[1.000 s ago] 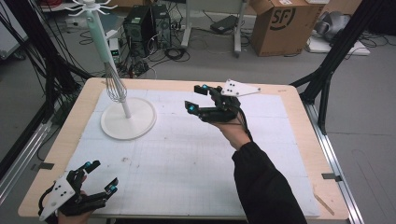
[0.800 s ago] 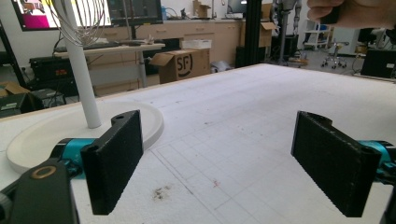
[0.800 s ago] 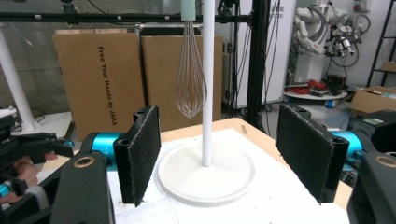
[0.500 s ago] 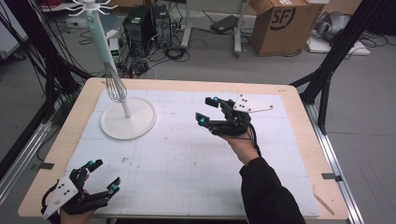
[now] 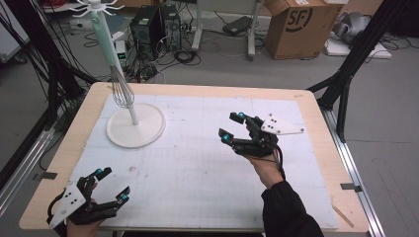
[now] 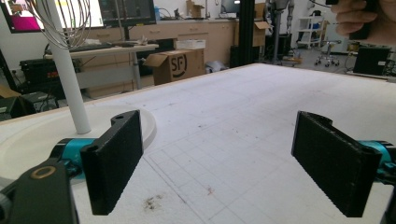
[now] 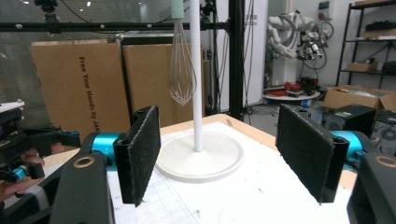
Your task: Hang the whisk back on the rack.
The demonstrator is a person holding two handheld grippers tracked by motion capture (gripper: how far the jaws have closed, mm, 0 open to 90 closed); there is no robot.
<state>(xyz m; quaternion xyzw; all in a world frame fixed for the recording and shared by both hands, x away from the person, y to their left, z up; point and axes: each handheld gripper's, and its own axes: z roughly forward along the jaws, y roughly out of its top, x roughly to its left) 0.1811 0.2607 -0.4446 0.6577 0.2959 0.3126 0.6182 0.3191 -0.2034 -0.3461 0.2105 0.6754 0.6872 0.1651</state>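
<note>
High view: whisk hung on white stand, clear of worktop; right gripper aimed there, fingers apart (empty); left gripper idle, fingers spread.

Both grippers black w/ cyan cylinders at jaw bases, flat black foam-like pads. Right gripper has grey 3-cornered plate on top w/ small holes, black cable trailing to wrist, black sleeve. Left gripper same plate; brass-coloured screw ring by jaw base.
</note>
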